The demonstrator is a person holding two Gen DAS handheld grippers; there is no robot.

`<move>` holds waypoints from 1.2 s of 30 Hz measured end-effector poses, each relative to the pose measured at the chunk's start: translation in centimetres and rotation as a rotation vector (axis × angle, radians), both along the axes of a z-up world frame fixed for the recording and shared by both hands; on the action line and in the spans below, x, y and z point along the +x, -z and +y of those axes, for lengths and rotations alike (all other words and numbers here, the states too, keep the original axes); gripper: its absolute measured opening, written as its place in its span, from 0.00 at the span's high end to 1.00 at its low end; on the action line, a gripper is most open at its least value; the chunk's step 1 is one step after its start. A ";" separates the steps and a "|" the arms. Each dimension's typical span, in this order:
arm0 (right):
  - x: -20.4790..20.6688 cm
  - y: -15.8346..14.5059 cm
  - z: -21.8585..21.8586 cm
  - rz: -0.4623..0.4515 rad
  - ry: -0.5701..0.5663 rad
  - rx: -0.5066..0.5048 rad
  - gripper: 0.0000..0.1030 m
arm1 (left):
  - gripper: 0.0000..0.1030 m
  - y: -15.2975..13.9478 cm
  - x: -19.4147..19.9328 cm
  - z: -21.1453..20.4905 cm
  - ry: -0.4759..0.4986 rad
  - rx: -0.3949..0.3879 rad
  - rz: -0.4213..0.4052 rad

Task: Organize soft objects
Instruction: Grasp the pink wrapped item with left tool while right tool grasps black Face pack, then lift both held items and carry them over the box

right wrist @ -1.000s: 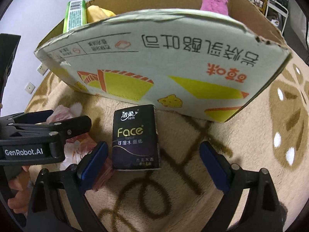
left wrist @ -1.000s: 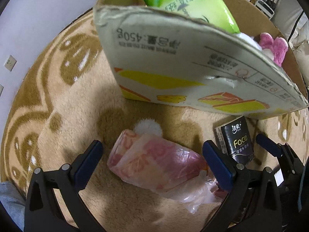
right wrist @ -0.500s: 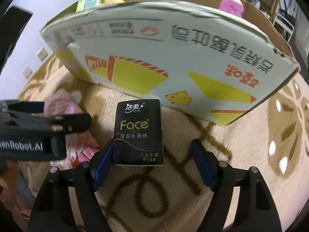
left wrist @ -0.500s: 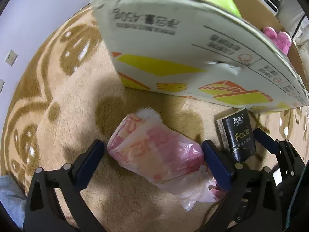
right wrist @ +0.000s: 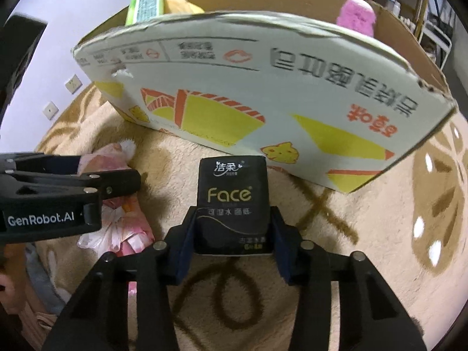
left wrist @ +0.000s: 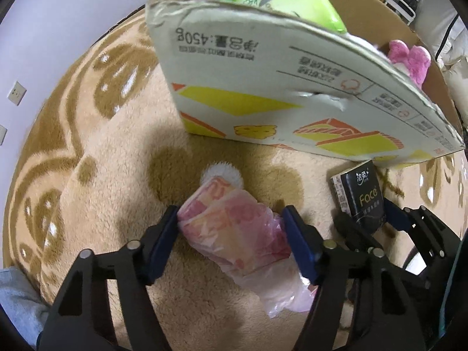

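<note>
Black grippers, blue-padded fingers, silver screws, white "GenRobot.AI" lettering

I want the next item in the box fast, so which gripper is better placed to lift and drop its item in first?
Right, probably. The right gripper clamps the firm black tissue pack squarely, just before the cardboard box. The left gripper pinches a loose pink plastic bag that trails behind it.
</note>
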State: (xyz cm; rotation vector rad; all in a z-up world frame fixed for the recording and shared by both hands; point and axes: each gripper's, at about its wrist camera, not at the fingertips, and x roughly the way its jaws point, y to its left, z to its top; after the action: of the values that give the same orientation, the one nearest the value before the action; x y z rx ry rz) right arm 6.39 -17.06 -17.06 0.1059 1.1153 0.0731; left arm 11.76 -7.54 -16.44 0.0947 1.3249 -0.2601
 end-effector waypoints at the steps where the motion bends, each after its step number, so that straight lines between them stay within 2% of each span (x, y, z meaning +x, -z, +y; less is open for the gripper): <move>1: 0.0 0.0 -0.1 0.001 0.006 0.011 0.52 | 0.41 0.0 0.0 0.2 0.003 -0.004 -0.003; 3: 0.0 0.0 -0.3 0.003 0.012 0.022 0.52 | 0.47 -0.3 0.0 0.6 0.003 -0.019 -0.011; 5: -0.2 0.0 -0.5 0.005 0.015 0.028 0.52 | 0.63 -0.7 0.2 1.0 -0.008 -0.038 -0.018; 7: -0.4 -0.3 -0.9 0.002 0.020 0.035 0.52 | 0.70 -1.3 0.5 1.9 -0.020 -0.049 -0.034; 10: -0.7 -0.6 -1.2 -0.002 0.029 0.050 0.53 | 0.71 -2.1 0.4 2.5 -0.029 -0.070 -0.070; 15: -1.3 -1.0 -1.9 -0.003 0.048 0.047 0.53 | 0.71 -2.5 1.3 3.0 -0.050 -0.103 -0.051; 21: -2.4 -2.4 -3.9 -0.024 0.089 0.103 0.53 | 0.71 -2.8 1.0 3.9 -0.072 -0.139 -0.070; 24: -2.5 -2.7 -4.1 -0.027 0.096 0.099 0.53 | 0.64 -2.2 0.4 4.0 -0.061 -0.132 -0.064; 26: -2.7 -3.0 -4.6 -0.027 0.094 0.095 0.53 | 0.38 -1.8 0.6 3.5 -0.062 -0.121 -0.041; 28: -2.7 -3.1 -4.5 -0.024 0.093 0.079 0.53 | 0.38 -1.5 0.6 3.3 -0.073 -0.103 -0.015; 33: -3.0 -3.6 -5.1 -0.011 0.114 0.078 0.53 | 0.35 -1.2 0.0 2.7 -0.056 -0.068 -0.017; 36: -3.4 -3.8 -5.9 -0.007 0.135 0.075 0.53 | 0.27 -1.0 -0.3 2.1 -0.038 -0.055 -0.001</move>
State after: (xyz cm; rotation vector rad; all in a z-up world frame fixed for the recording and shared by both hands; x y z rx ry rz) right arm 3.04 -22.92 -13.23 0.2470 1.0960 -0.0054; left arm 11.49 -5.48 -15.48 0.0229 1.3162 -0.2638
